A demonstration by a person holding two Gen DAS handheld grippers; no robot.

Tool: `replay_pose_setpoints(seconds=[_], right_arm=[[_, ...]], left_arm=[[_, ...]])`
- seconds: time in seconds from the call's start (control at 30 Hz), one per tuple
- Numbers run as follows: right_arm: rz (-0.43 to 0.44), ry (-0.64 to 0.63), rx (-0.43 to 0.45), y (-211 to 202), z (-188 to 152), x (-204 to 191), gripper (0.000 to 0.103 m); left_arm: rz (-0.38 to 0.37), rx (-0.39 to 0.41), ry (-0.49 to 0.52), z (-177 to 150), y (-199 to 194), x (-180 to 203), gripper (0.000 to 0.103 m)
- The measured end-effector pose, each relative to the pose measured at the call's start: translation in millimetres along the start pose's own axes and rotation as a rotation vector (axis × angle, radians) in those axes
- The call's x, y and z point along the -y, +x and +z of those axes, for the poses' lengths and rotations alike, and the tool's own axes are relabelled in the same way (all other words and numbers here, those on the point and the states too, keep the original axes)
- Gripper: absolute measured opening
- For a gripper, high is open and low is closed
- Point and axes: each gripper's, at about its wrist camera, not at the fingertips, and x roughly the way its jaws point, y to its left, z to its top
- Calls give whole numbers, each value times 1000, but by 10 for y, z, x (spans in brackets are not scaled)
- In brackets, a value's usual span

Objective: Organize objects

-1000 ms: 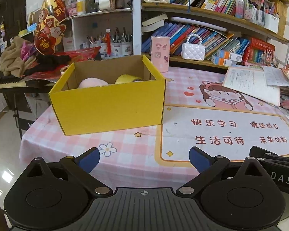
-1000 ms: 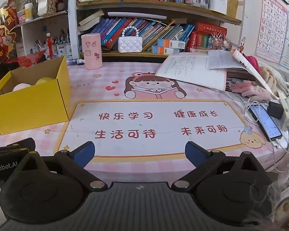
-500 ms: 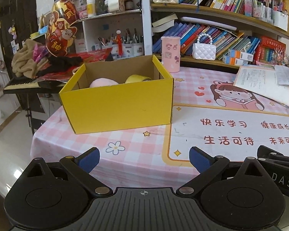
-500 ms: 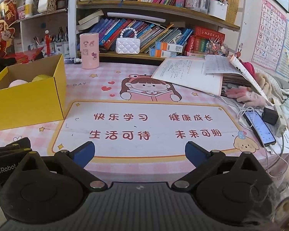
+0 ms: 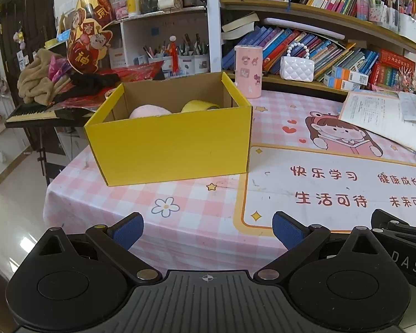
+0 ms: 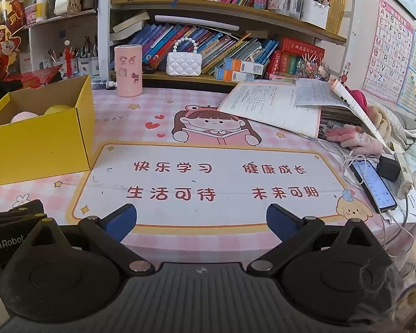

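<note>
A yellow cardboard box (image 5: 174,144) stands on the left part of the pink checked tablecloth (image 5: 197,208); the right wrist view shows the same yellow box (image 6: 41,149) at far left. Inside it lie a pink soft object (image 5: 149,111) and a yellow tape roll (image 5: 198,106). My left gripper (image 5: 207,231) is open near the table's front edge, well short of the box, nothing between its fingers. My right gripper (image 6: 201,224) is open too, over the front edge of the printed mat (image 6: 208,183), and holds nothing.
A pink cylindrical holder (image 6: 128,70) and a white quilted purse (image 6: 184,63) stand at the back by the bookshelf. Open books (image 6: 277,105) lie at back right. A phone (image 6: 374,184), cables and a charger (image 6: 388,168) sit at the right edge. A keyboard (image 5: 33,112) with clothes is left of the table.
Both grippers have drawn back from the table and slightly to the left; the box appears farther away and more of the floor shows. Both stayed open and empty.
</note>
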Motion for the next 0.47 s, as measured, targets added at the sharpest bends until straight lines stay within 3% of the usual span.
replay_pose_setpoints(seconds=[0.47], right_arm=[[-7,-11,-20,33,-1,-23,101]], left_arm=[[3,-8,-8,-12,28,-21,101]])
